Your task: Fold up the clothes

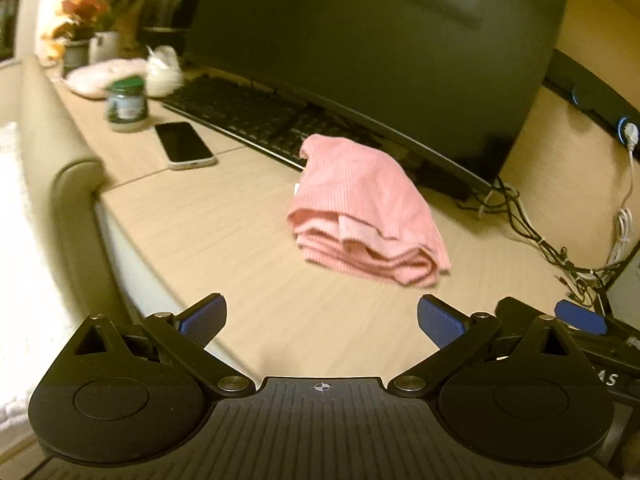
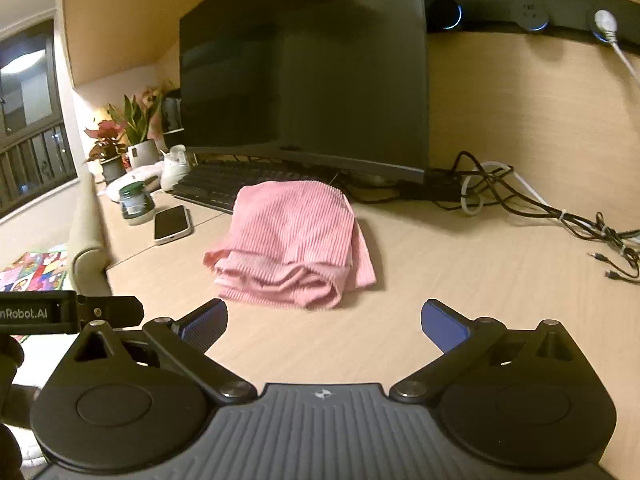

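In the left wrist view, the left gripper [image 1: 321, 322] hovers low over the table [image 1: 208, 220] with its blue pads spread wide and nothing between them. The pink garment [image 1: 366, 208] lies folded in a thick bundle on the table at about 1 o'clock from the gripper, apart from it, its far edge touching the keyboard [image 1: 256, 118] below the dark monitor [image 1: 372, 52]. A phone [image 1: 185, 145] lies face up at 11 o'clock, with a green-lidded jar [image 1: 126, 105] just beyond it. Tangled cables [image 1: 560, 248] trail at 3 o'clock.

In the right wrist view, the right gripper [image 2: 324, 324] is likewise spread open and empty above the table [image 2: 460, 280]. The pink garment [image 2: 292, 242] sits at 12 o'clock, slightly left, near the fingertips but not touching them. The phone [image 2: 172, 223] and jar [image 2: 136, 202] lie at 10 o'clock, potted plants [image 2: 128, 136] farther back, cables [image 2: 540, 204] at 2 o'clock.
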The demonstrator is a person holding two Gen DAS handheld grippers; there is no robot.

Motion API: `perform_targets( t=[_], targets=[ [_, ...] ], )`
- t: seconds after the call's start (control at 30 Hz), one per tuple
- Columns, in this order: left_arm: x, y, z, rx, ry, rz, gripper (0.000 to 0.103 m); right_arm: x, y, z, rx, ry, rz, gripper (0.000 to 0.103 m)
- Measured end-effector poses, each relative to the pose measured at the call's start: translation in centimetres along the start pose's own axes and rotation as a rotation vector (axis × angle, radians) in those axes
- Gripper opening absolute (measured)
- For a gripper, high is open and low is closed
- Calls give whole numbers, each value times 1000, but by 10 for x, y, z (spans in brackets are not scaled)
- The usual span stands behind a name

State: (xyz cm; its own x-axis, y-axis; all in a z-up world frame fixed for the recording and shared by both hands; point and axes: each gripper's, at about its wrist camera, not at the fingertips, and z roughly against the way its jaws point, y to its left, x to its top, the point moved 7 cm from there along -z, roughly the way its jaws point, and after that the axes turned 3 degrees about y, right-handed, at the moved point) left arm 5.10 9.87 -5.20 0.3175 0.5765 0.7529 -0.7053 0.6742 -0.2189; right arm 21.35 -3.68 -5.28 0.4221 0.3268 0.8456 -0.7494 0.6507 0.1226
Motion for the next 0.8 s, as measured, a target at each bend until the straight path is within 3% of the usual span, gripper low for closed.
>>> perform_targets(
  t=[0.17,0.5,0.8],
  targets=[
    [6,-19,28,88,-67,-59,103,7,-11,23,-21,-39,13,103],
    [-16,-65,34,66,-42,-169,103,-4,-30,51,-33,-58,5,103],
    [-19,-73,34,70,-40,-152,103,-2,-35,56,-32,-72,23,103]
  ],
)
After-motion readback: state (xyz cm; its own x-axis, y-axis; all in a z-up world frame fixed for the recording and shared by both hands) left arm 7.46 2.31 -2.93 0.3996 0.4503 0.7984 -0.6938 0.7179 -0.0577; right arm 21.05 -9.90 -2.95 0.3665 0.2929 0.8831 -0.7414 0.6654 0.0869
